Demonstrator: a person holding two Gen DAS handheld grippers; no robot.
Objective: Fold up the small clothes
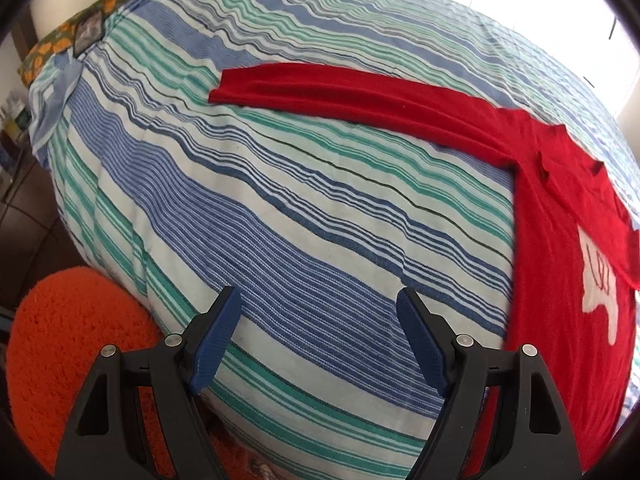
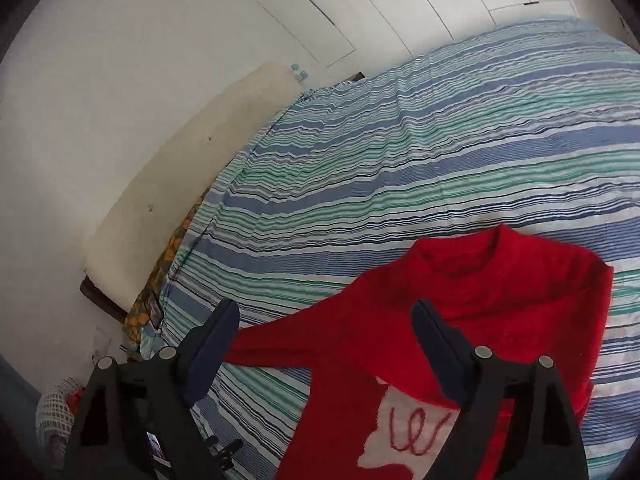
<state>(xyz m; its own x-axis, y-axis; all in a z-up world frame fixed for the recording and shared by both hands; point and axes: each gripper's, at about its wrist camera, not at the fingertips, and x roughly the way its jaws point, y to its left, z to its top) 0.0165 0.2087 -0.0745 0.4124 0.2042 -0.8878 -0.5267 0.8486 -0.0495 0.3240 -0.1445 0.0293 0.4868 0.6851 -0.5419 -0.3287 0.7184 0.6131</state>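
A red sweater [image 1: 560,208] lies flat on a bed covered by a striped sheet [image 1: 280,208] in blue, green and white. In the left wrist view one long sleeve [image 1: 320,88] stretches straight out across the sheet, away from the body of the sweater, which lies at the right edge of the view with a white patch [image 1: 600,280] on its front. The left tongs [image 1: 318,308] are spread wide and hold nothing; they hang above bare sheet, beside the sweater's side edge and apart from it. An orange rug [image 1: 76,344] shows below the bed's edge on the left. In the right wrist view the sweater [image 2: 500,312] lies with its collar [image 2: 500,244] pointing away, and the white patch [image 2: 412,432], bearing red stitched letters, sits near the bottom. The right tongs [image 2: 326,320] are also spread wide and empty, over the sweater's chest and the start of the sleeve [image 2: 280,340]. A white wall [image 2: 140,80] and a pale headboard [image 2: 192,184] lie beyond the bed.
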